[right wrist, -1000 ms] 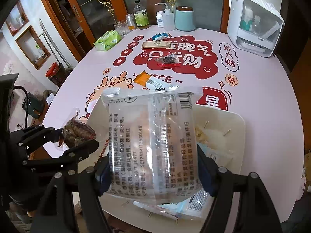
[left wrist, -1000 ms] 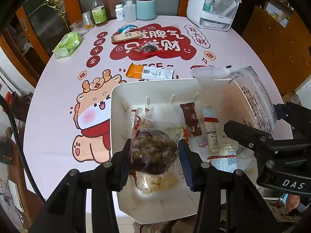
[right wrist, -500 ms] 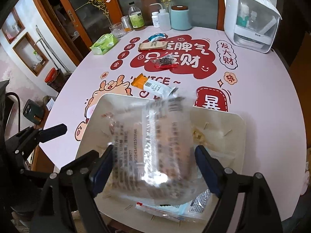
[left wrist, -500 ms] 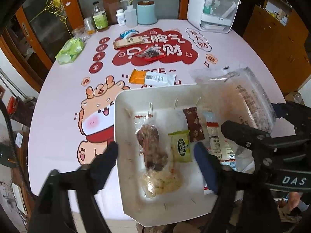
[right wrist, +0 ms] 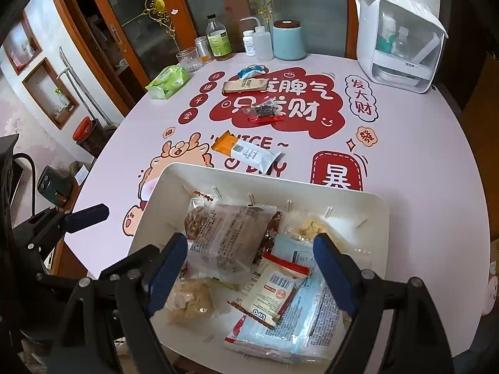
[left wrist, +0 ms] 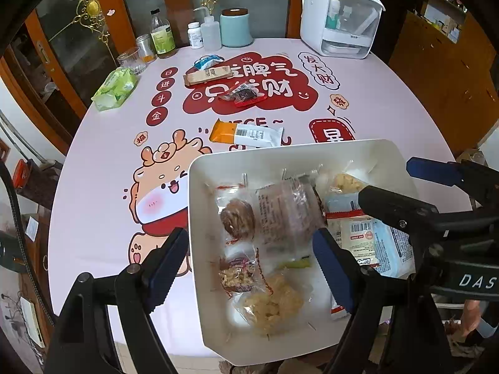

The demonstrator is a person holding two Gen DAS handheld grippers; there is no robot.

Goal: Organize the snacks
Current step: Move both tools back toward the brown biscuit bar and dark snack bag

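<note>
1. The left gripper (left wrist: 251,261) hangs over the near left part of the white tray (left wrist: 218,163), jaws spread wide and nothing between the pads; they have just been opening.
2. The right gripper (right wrist: 251,272) hangs over the near middle of the same tray, jaws likewise spread and empty, and they too have just been opening.
3. The tray sits at the near edge of the round table (right wrist: 436,162) and holds the gathered snacks.
4. Nearest in it lie a clear bag of pale puffed pieces (left wrist: 273,304) and a small red-edged packet (left wrist: 238,272).
5. Beside these lie a red-and-white wafer packet (right wrist: 271,290) on top of a pale blue packet (right wrist: 299,321).
6. Further in, a large clear packet with printed text (right wrist: 227,237) rests partly over a round brown pastry in clear wrap (left wrist: 237,218).
7. Beyond the tray's far rim, an orange-and-white bar (left wrist: 246,134) lies on the table, just clear of the tray.
8. Further out lie a clear packet with dark contents and a red edge (left wrist: 243,96), a brown bar (left wrist: 205,74) and a blue-and-white packet (left wrist: 207,60).
9. A green tissue pack (left wrist: 115,88) lies to the left.
10. At the far edge stand bottles, a teal canister (left wrist: 235,28) and a white appliance (left wrist: 340,18).
</note>
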